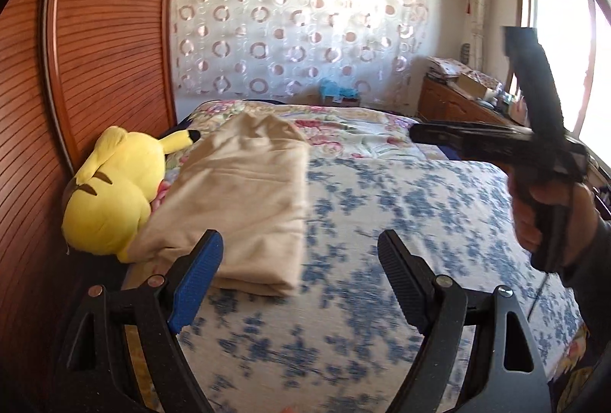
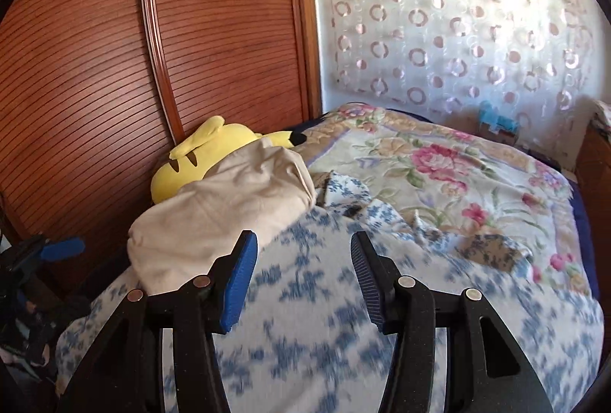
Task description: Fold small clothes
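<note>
- Now, left wrist view: the left gripper (image 1: 298,275) has its jaws spread with nothing between them, over the blue-flowered bedspread (image 1: 382,207); the folded beige garment (image 1: 244,191) lies left of centre, touching the yellow plush toy (image 1: 114,191) by the wooden wardrobe (image 1: 95,31); a hand (image 1: 550,214) at right holds the other tool
- Right wrist view: the right gripper (image 2: 303,279) is parted and empty; the garment (image 2: 214,207) sits left of centre, resting against the toy (image 2: 198,153)
</note>
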Demonstrator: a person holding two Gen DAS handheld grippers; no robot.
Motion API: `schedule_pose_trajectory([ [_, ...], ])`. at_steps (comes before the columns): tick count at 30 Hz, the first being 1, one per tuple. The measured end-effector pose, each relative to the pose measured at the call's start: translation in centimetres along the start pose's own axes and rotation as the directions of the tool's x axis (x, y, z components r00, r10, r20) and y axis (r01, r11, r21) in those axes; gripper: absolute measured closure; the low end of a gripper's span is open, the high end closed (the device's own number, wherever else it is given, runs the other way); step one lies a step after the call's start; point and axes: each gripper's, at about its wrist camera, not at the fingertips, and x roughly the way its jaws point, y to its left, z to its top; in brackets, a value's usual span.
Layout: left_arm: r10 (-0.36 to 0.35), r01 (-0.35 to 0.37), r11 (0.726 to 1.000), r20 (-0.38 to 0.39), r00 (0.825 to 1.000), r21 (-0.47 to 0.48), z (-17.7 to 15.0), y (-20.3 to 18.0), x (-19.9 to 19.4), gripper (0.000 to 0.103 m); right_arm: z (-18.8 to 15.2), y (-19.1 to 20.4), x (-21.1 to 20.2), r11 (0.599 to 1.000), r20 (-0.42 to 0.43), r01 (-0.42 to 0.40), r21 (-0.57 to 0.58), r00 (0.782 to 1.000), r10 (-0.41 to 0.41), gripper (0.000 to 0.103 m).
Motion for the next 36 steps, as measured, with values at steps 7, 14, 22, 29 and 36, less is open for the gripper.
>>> schedule_pose_trajectory([
  [7, -0.033, 0.032, 0.997, 0.023, 0.999, 0.063, -0.1, -5.1, -2.1, 0.019, -5.2, 0.6, -9.7, 0.996, 0.062, 0.081, 0.048, 0.995, -0.084, 0.036],
  [14, -0.048, 0.041, 0.993, 0.059, 0.997, 0.112, -0.1, -9.3, -4.5, 0.019, -9.1, 2.1, -17.1, 0.978, 0.105, 0.177, 0.114, 0.976, -0.189, 0.023],
  [22, -0.073, 0.061, 0.991, 0.097, 0.993, 0.12, 0.4, -12.2, -7.4, 0.019, -11.9, 4.8, -23.5, 0.947, 0.165, 0.268, 0.175, 0.941, -0.296, 0.022],
  [29, -0.065, 0.048, 0.989, 0.12, 0.991, 0.14, 0.5, -13.8, -8.6, 0.019, -13.2, 6.5, -25.7, 0.93, 0.196, 0.308, 0.203, 0.917, -0.346, 0.022],
  [36, -0.058, 0.041, 0.99, 0.125, 0.991, 0.136, 0.4, -14.0, -8.8, 0.019, -13.6, 6.9, -25.4, 0.924, 0.202, 0.32, 0.208, 0.911, -0.36, 0.022],
])
